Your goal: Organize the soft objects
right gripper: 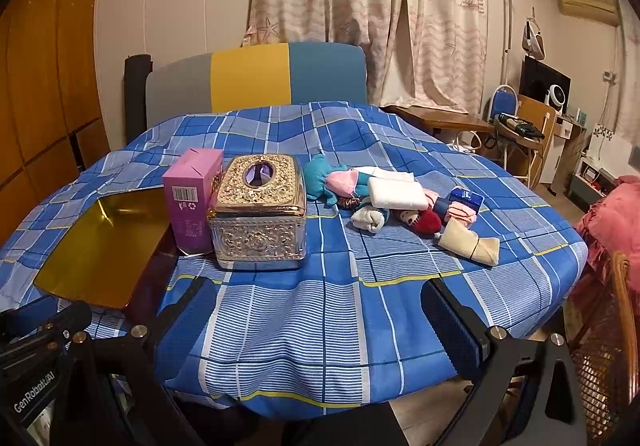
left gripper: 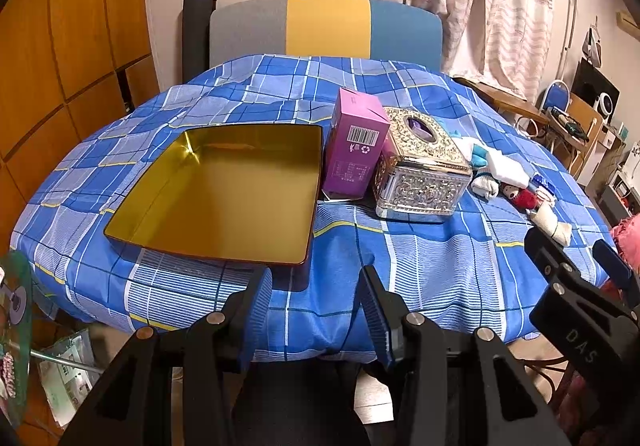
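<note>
A pile of soft things (right gripper: 396,194) lies on the right part of the blue checked tablecloth: a teal plush (right gripper: 320,174), a white folded cloth, a red sock (right gripper: 426,222) and a beige rolled cloth (right gripper: 468,242). In the left wrist view the pile (left gripper: 508,174) shows behind the ornate box. An empty gold tin tray (left gripper: 208,198) sits on the left. My left gripper (left gripper: 314,278) hangs open over the table's near edge, nothing between its fingers. My right gripper (right gripper: 312,286) is open wide, short of the pile, and holds nothing.
A pink carton (left gripper: 356,142) and an ornate metal tissue box (left gripper: 420,170) stand between the tray and the pile. A grey, yellow and blue chair back (right gripper: 256,78) rises behind the table. A wicker chair (right gripper: 608,346) and pink fabric (right gripper: 616,214) are at the right.
</note>
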